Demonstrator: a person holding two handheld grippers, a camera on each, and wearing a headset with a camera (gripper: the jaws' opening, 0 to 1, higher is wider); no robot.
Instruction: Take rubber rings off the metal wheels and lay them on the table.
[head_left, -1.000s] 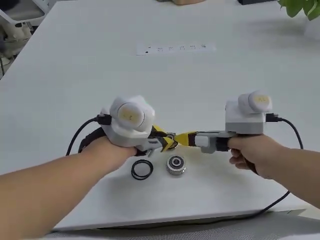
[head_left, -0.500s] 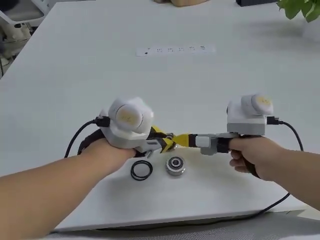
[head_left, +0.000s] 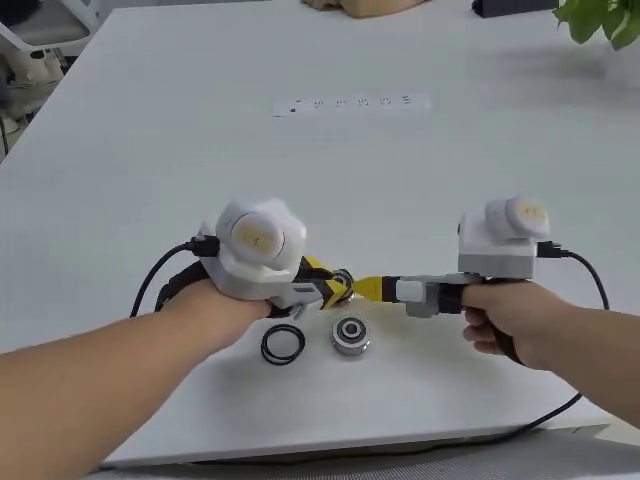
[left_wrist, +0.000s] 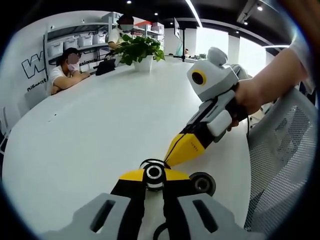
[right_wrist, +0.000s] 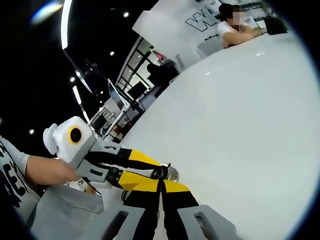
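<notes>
My left gripper (head_left: 338, 284) is shut on a small metal wheel (left_wrist: 154, 173) with a black rubber ring round it, held just above the table. From the right, my right gripper (head_left: 360, 288) comes in with its yellow jaws closed, and their tip pinches the ring's edge (left_wrist: 165, 161). In the right gripper view my own shut jaws (right_wrist: 161, 181) end at that wheel (right_wrist: 170, 173). A second metal wheel (head_left: 350, 333) lies on the white table (head_left: 330, 180) just below both tips. To its left lie loose black rubber rings (head_left: 283, 343).
A flush socket strip (head_left: 350, 101) sits in the tabletop further back. A potted plant (head_left: 600, 15) stands at the far right corner. Black cables trail from both grippers toward the near table edge (head_left: 330, 440). A mesh chair (left_wrist: 280, 165) stands beside the table.
My right gripper has drawn slightly to the right, away from the left gripper, with its jaws still at the held wheel. The left gripper, the table wheel and the loose rings have stayed put.
</notes>
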